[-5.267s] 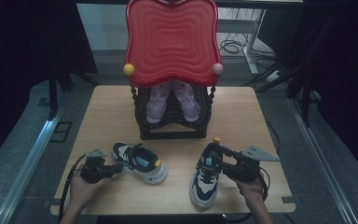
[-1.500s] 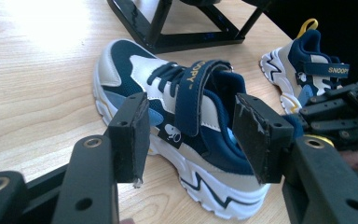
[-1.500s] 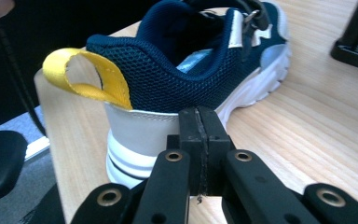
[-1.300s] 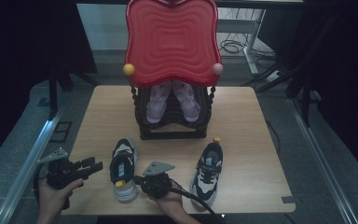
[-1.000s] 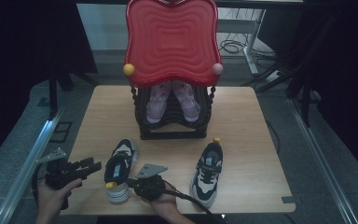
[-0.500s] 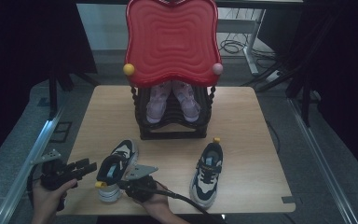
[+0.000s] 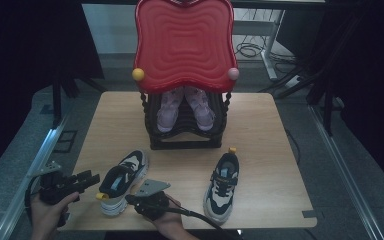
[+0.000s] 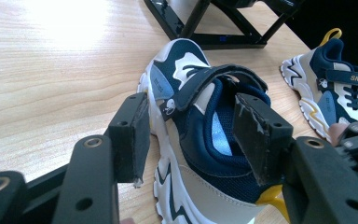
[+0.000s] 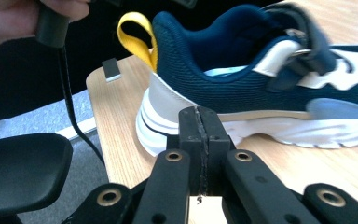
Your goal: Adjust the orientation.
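A navy, white and grey child's shoe (image 7: 122,176) with a yellow heel loop (image 7: 100,196) lies near the table's front left, toe pointing away. My left gripper (image 7: 92,178) is open beside its heel; in the left gripper view the two pads (image 8: 131,135) stand on either side of the shoe's collar (image 8: 205,126). My right gripper (image 7: 130,199) sits just right of the heel, shut on nothing. Its closed jaws (image 9: 199,135) are close to the shoe's white sole (image 9: 242,128). The matching second shoe (image 7: 222,186) rests at the front right, free of both grippers.
A black shoe rack (image 7: 185,135) under a red wavy panel (image 7: 182,45) stands mid-table, holding a pair of lilac shoes (image 7: 186,106). The table's front edge (image 7: 190,227) runs just behind both hands. A cable (image 7: 205,220) trails from the right gripper.
The right gripper has slid left and pushed the shoe's heel toward the left gripper, swinging the toe to the right. The left gripper has hardly moved.
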Tool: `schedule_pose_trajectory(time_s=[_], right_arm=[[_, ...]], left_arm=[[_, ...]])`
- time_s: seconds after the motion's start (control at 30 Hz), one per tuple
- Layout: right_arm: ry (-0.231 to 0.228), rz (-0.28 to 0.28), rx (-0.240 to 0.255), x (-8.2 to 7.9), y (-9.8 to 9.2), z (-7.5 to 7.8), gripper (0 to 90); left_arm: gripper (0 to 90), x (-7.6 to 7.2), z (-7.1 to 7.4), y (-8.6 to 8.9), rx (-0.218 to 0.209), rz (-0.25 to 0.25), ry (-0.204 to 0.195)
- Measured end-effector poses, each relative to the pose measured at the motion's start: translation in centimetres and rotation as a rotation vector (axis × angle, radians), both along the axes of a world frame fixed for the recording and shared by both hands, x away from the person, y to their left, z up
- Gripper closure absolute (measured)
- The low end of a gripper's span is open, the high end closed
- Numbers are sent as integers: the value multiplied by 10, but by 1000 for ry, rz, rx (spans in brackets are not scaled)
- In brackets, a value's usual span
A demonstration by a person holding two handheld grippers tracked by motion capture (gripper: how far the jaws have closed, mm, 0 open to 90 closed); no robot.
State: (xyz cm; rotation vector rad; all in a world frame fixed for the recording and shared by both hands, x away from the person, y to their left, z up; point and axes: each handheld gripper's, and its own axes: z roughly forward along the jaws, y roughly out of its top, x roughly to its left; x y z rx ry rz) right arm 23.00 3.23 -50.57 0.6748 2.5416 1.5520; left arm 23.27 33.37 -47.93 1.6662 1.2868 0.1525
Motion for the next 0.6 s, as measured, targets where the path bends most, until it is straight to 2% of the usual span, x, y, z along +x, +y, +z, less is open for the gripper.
schedule_pose_trajectory(time_s=[0.2, 0.37, 0.47, 0.6], right_arm=[[3, -17, 15, 2, -15, 6, 898], [-14, -28, 18, -1, -32, 13, 897], [-20, -47, 30, -2, -49, 18, 897], [-32, -96, 35, -2, -72, 23, 898]], left_arm=[[461, -2, 0, 0, 9, 5, 0], [461, -4, 1, 1, 8, 9, -6], [461, -4, 1, 1, 9, 12, -7], [461, -2, 0, -1, 34, 14, -5]])
